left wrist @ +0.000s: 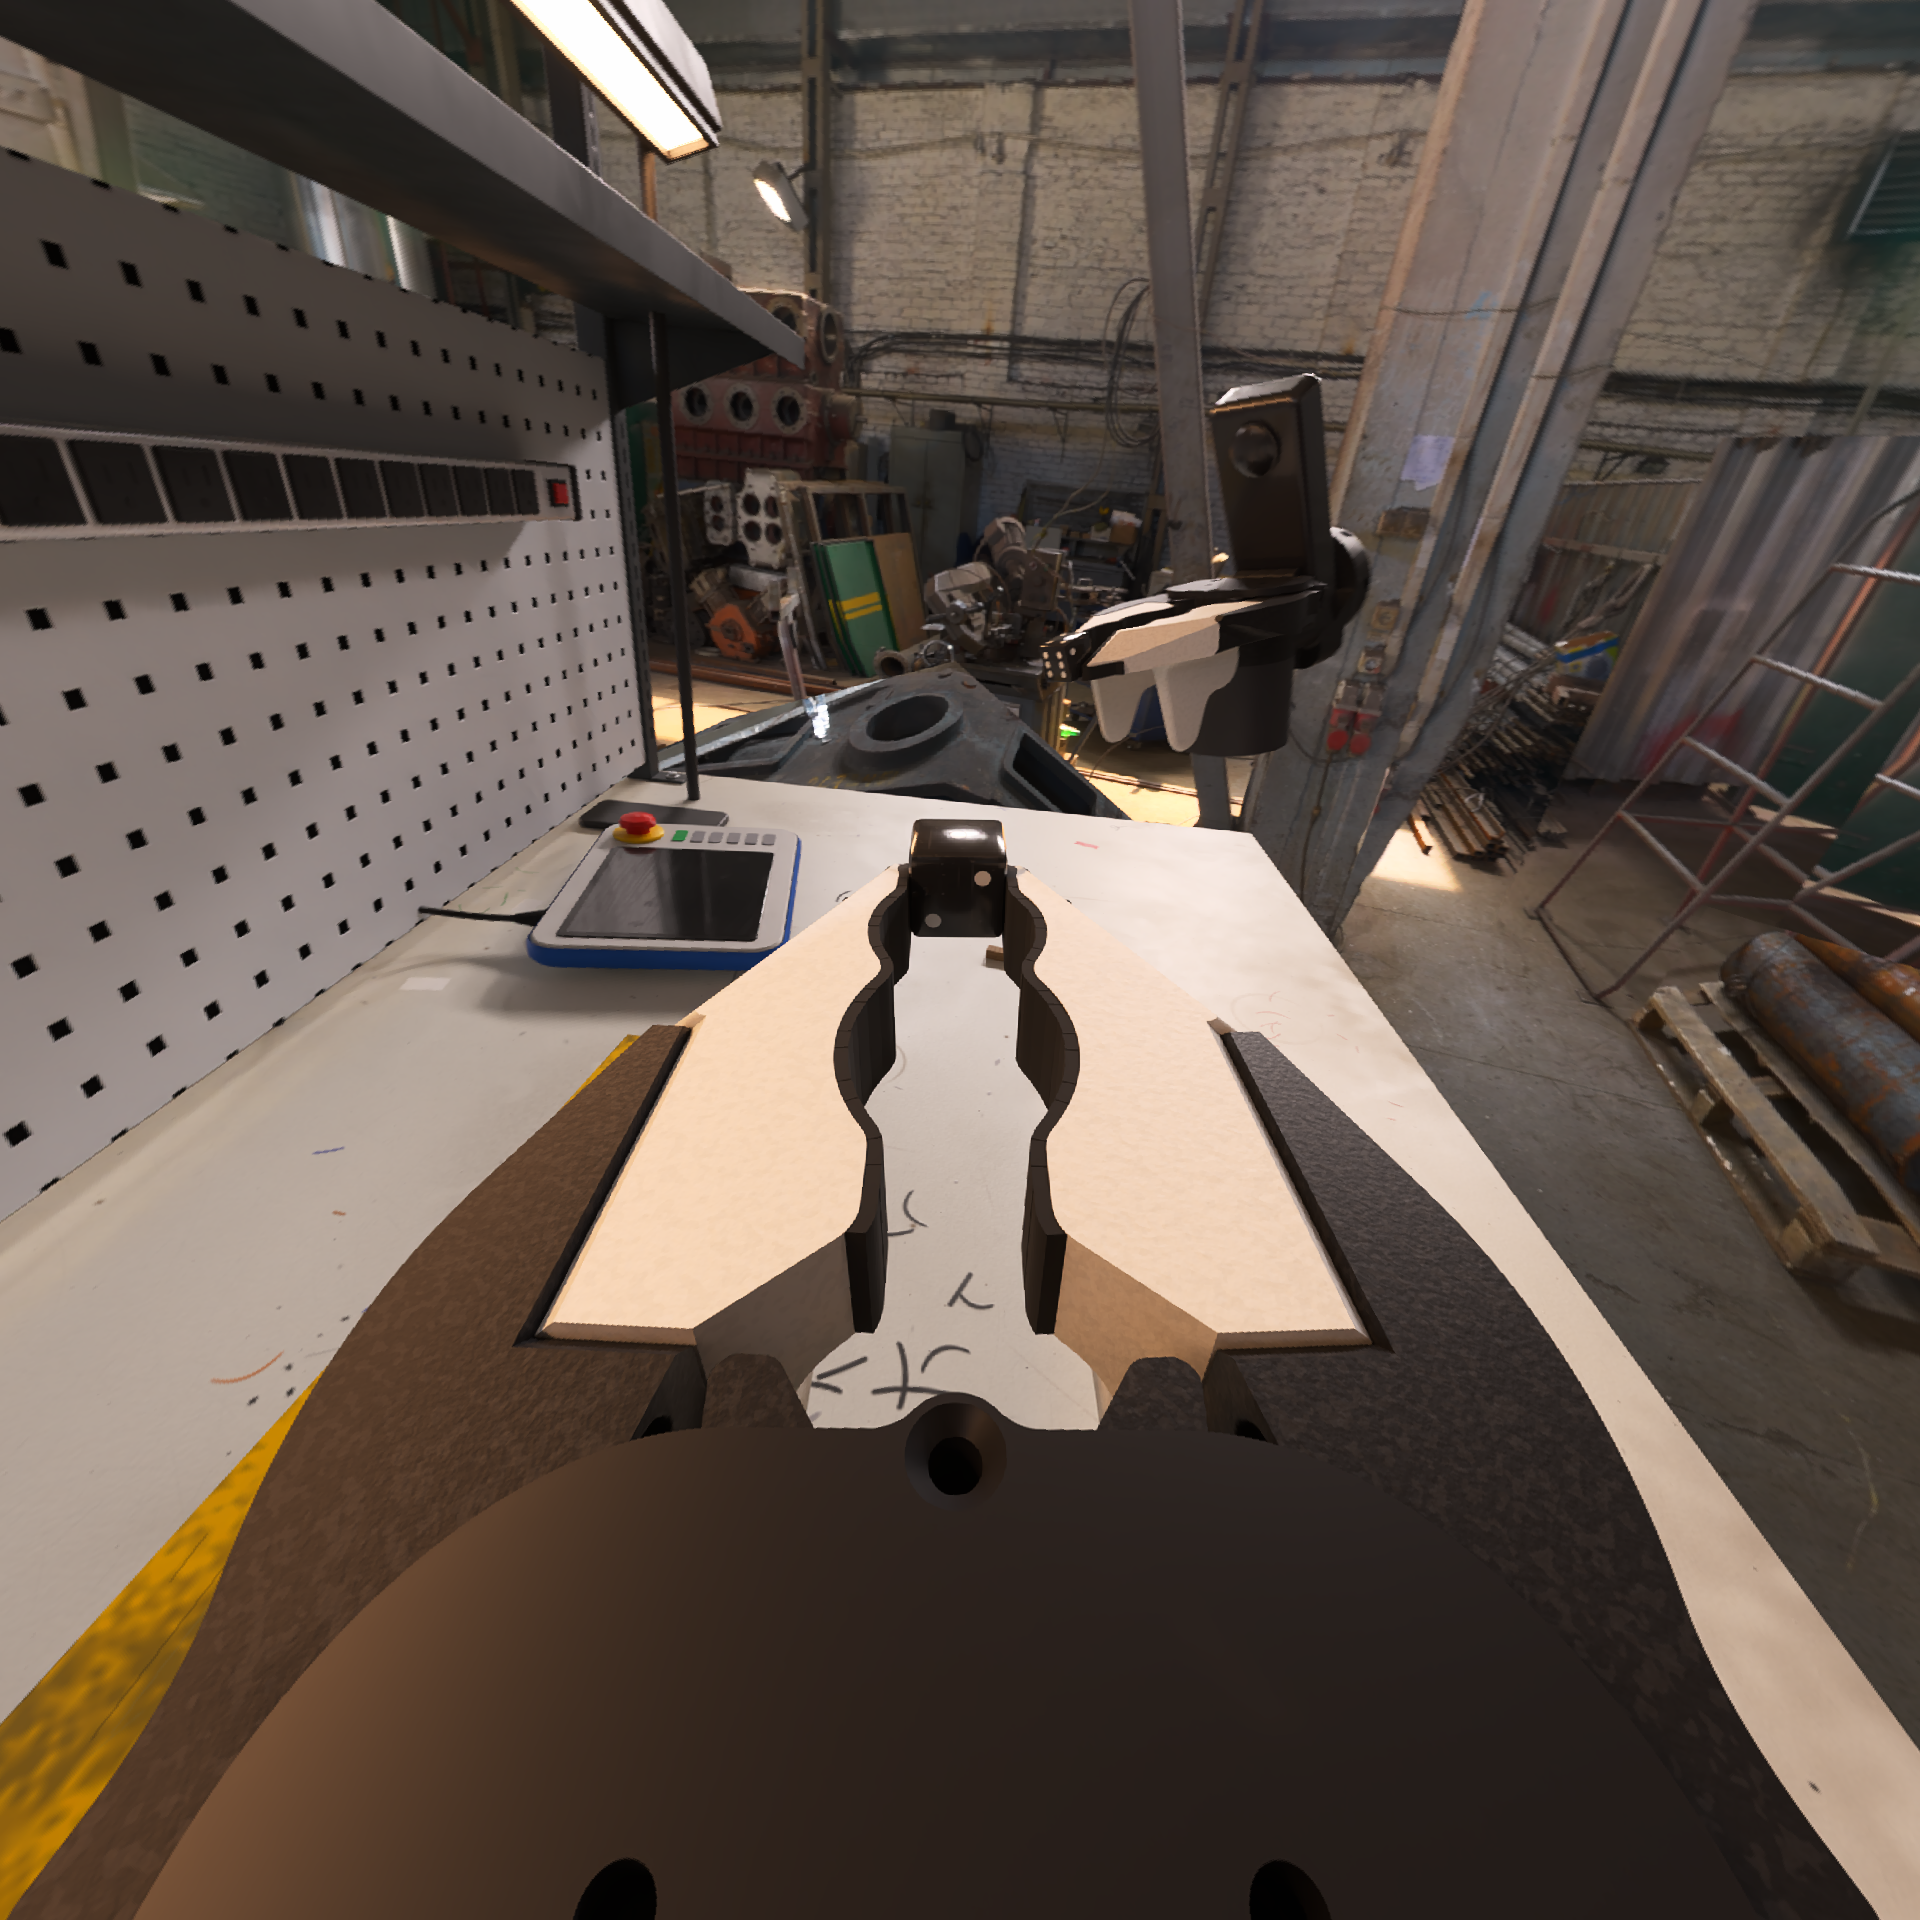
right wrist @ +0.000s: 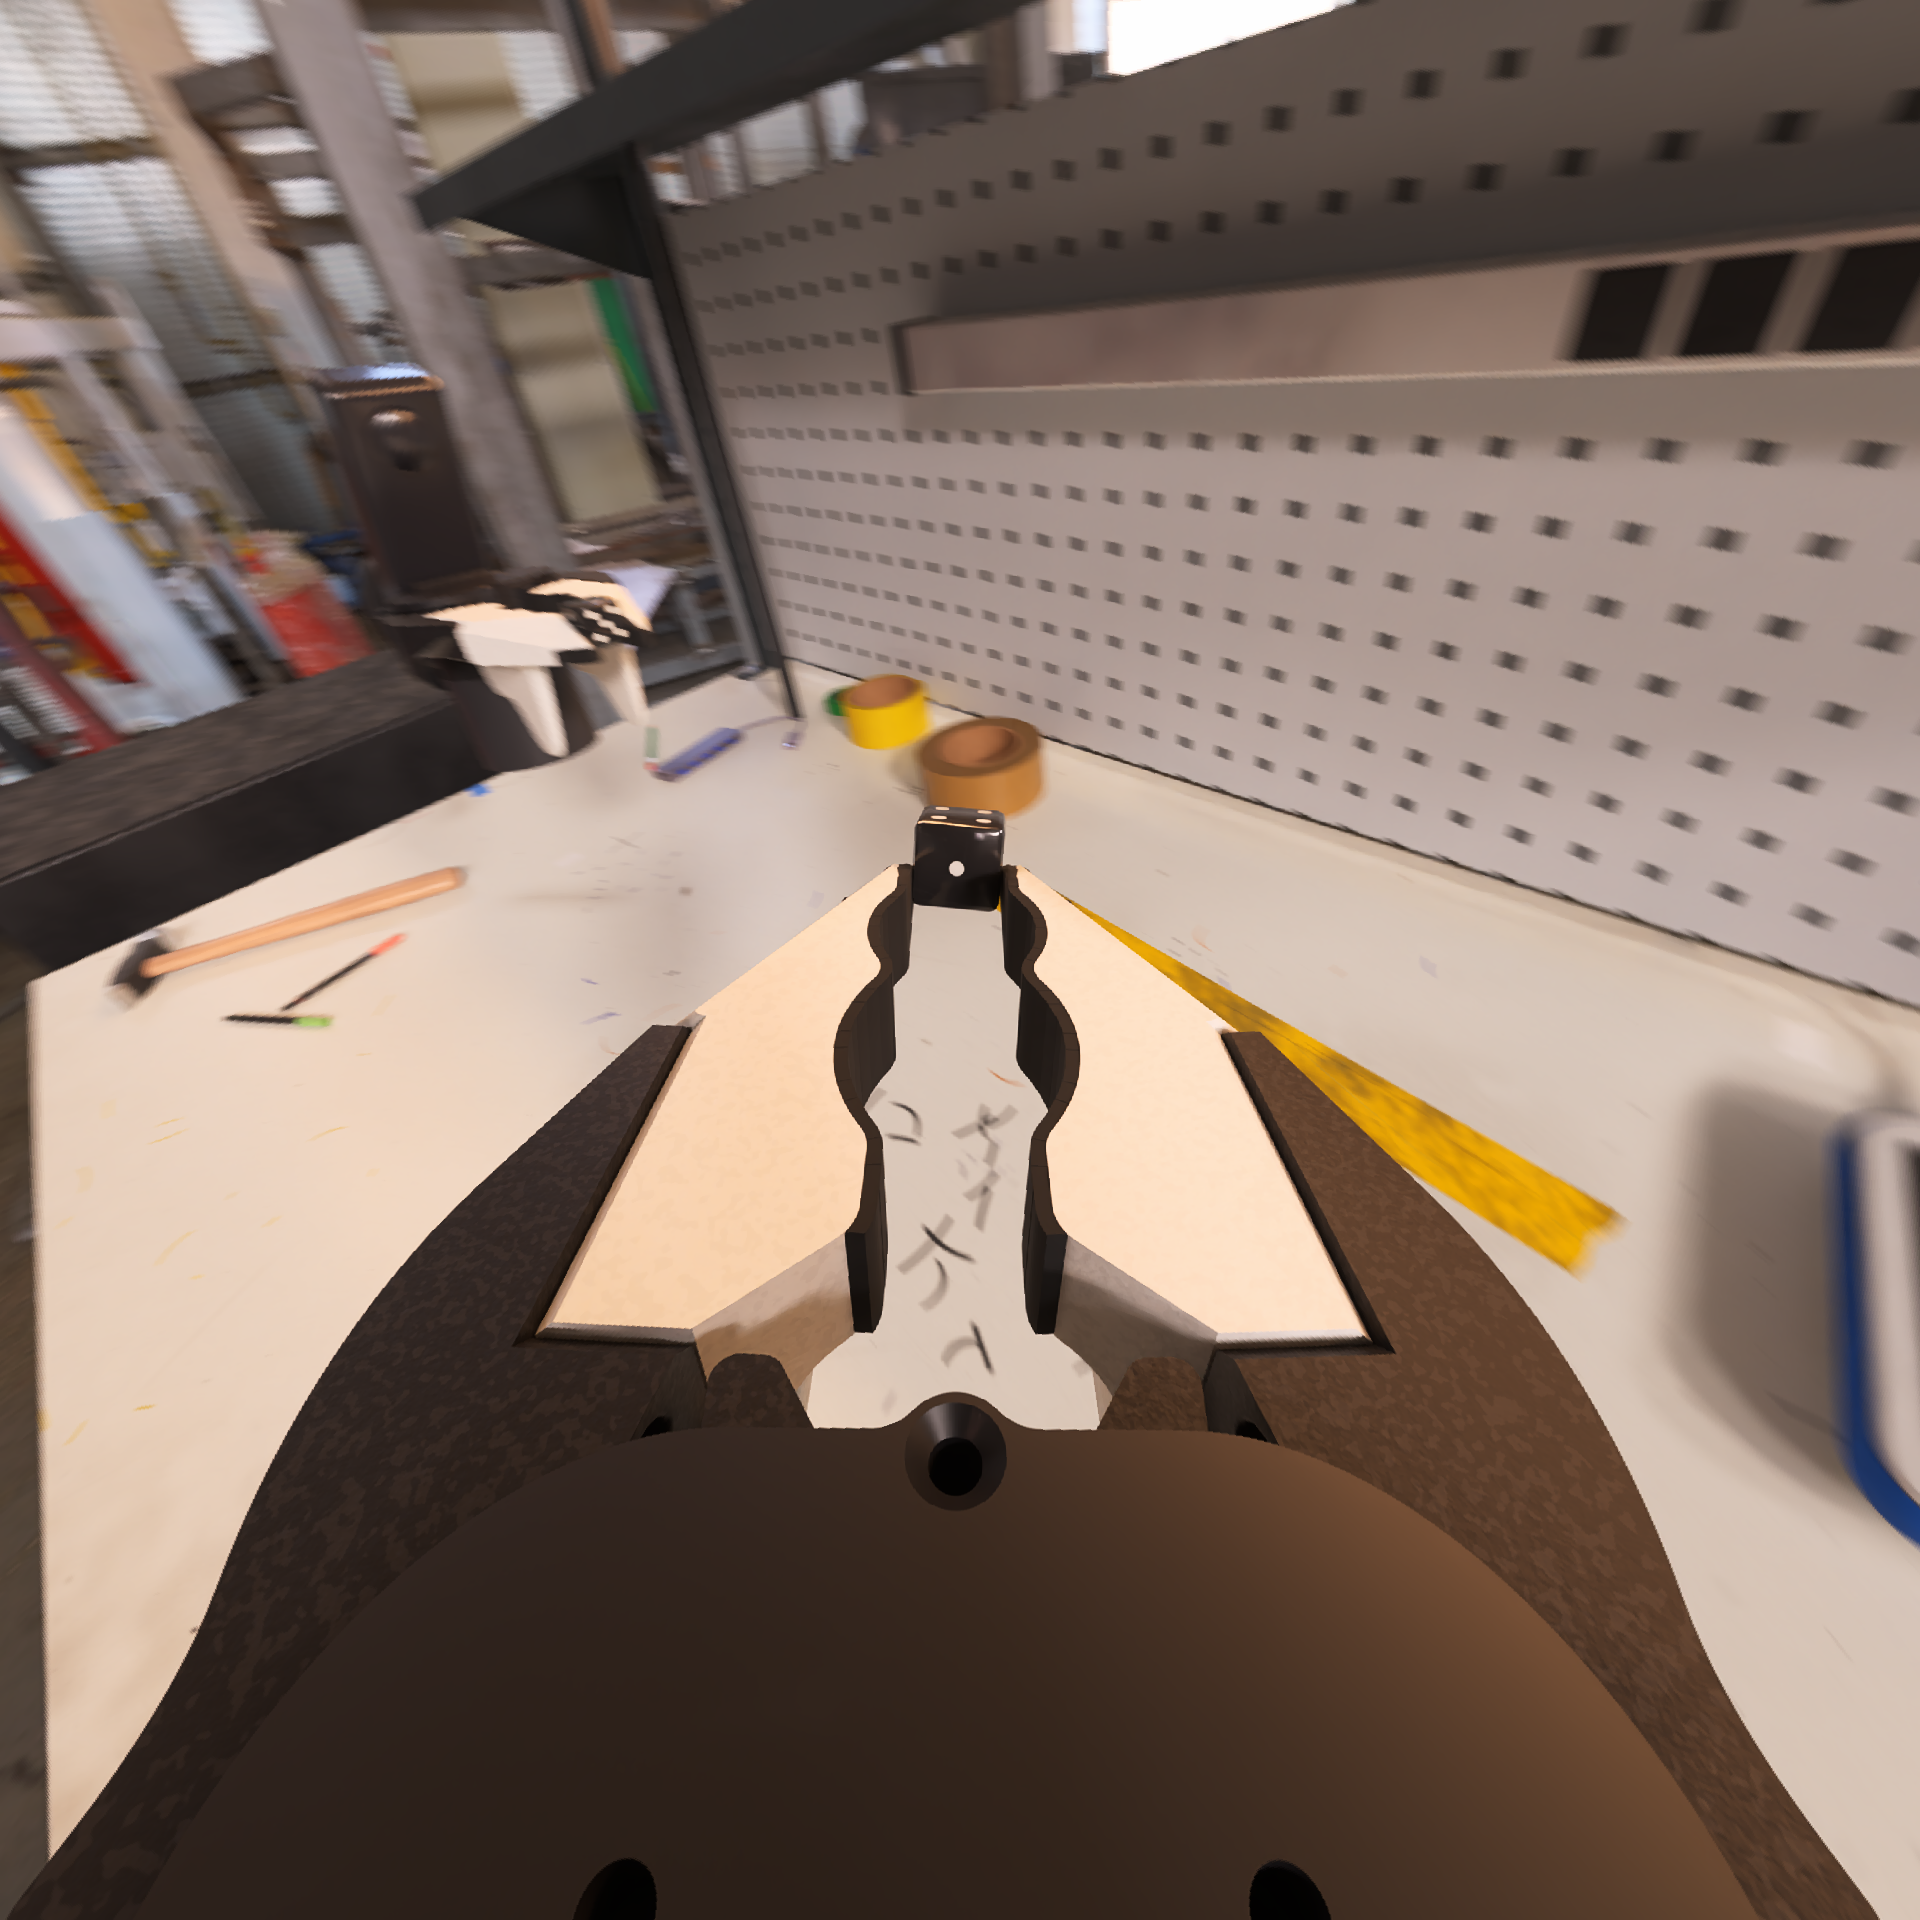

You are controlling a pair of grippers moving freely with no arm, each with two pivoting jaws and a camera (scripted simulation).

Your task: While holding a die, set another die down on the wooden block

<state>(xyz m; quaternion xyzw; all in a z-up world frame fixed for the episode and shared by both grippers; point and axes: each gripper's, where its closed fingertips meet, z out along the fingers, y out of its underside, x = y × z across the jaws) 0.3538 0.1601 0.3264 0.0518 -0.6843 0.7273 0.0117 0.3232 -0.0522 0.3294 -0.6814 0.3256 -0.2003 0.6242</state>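
Gripping a black die [left wrist: 957, 881] at its fingertips, left gripper [left wrist: 957, 896] held above the desk [left wrist: 312, 1195], aimed toward the far edge. Beyond it, near the pegboard [left wrist: 260, 727] side, lay a pendant [left wrist: 670, 896] with a red button. Seen farther off, above the desk's far corner: right gripper [left wrist: 1070, 657], closed on a second die [left wrist: 1056, 661].

Clamped likewise in the right wrist view: right gripper [right wrist: 957, 883] on its die [right wrist: 958, 860], one pip facing the camera, raised over a yellow strip [right wrist: 1351, 1091] along the pegboard [right wrist: 1351, 623] edge. Ahead by the pegboard stood brown tape [right wrist: 982, 764] and yellow tape [right wrist: 885, 711]; toward the left edge lay a hammer [right wrist: 291, 925] and two pens [right wrist: 312, 992]. Blurred beyond, left gripper [right wrist: 613, 623]. Wooden block: could not be picked out in either view.
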